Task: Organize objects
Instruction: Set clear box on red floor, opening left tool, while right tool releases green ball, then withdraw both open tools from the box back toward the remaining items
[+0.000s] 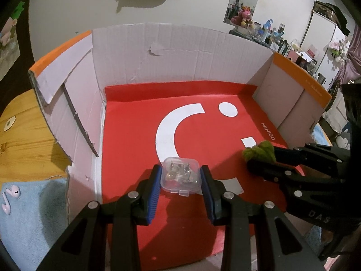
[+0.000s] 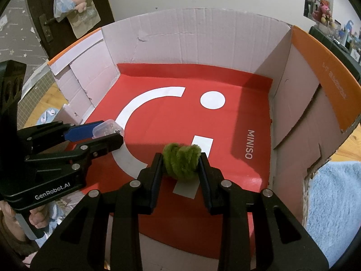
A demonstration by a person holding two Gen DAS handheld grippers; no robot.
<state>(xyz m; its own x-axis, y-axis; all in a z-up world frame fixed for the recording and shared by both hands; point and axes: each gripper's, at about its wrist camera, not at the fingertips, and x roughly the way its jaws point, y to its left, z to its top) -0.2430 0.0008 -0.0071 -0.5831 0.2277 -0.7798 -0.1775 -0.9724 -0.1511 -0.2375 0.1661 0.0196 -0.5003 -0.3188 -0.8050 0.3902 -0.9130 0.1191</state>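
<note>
Left wrist view: left gripper [image 1: 181, 177] pinches a clear, square plastic case [image 1: 180, 177] (tiny trinkets inside); right gripper [image 2: 181, 163] squeezes a fuzzy green pipe-cleaner knot [image 2: 181, 161] over the glossy red liner [image 2: 225, 124] of the cardboard box [image 2: 191, 33].

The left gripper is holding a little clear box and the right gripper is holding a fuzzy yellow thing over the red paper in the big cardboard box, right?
Almost. The fuzzy thing is green, not yellow; the right wrist view shows it plainly between the right gripper's jaws. The rest holds: the left gripper holds the little clear box, both over the red paper in the cardboard box.
</note>
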